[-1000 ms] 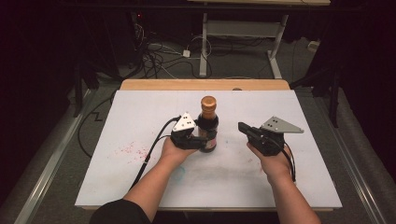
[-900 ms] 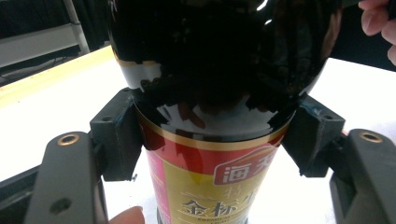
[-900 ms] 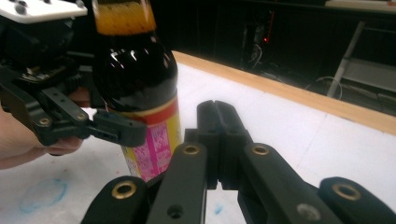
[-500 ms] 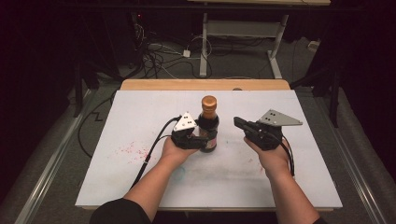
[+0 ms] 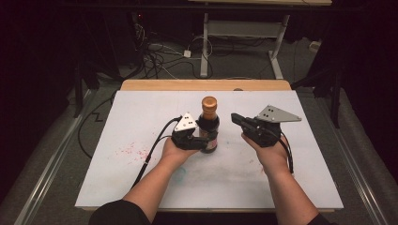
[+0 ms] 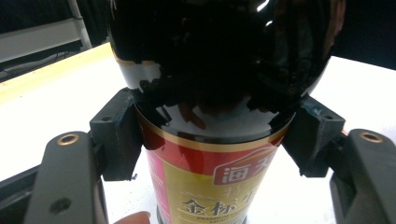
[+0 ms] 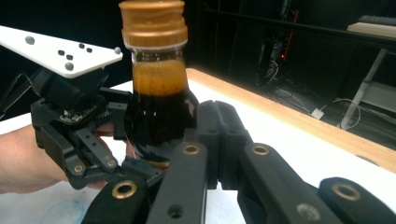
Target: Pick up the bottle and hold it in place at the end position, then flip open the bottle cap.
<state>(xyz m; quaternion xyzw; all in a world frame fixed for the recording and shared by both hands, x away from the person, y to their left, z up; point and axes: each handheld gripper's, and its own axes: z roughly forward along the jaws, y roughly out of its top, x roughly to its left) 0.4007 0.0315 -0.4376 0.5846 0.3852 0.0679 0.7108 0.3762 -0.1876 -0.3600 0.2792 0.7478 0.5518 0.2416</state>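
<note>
A dark sauce bottle (image 5: 209, 127) with a gold cap (image 5: 209, 102) and a red-and-gold label stands upright mid-table. My left gripper (image 5: 202, 139) is shut on its lower body from the left. In the left gripper view the two pads (image 6: 116, 135) press the bottle (image 6: 210, 93) just above the label. My right gripper (image 5: 233, 117) hovers a short gap to the right of the bottle, jaws shut with nothing in them. The right gripper view has those closed jaws (image 7: 215, 135) pointing at the bottle (image 7: 156, 107) below its cap (image 7: 153, 23).
A white board (image 5: 141, 108) covers the table, with a wooden edge (image 5: 164, 85) at the back. Red specks (image 5: 131, 150) mark the board at the left. Cables (image 5: 159, 56) and a desk frame (image 5: 205, 47) lie on the floor beyond.
My right gripper has moved left and slightly away from me, nearer the bottle. The left gripper and the bottle have stayed put.
</note>
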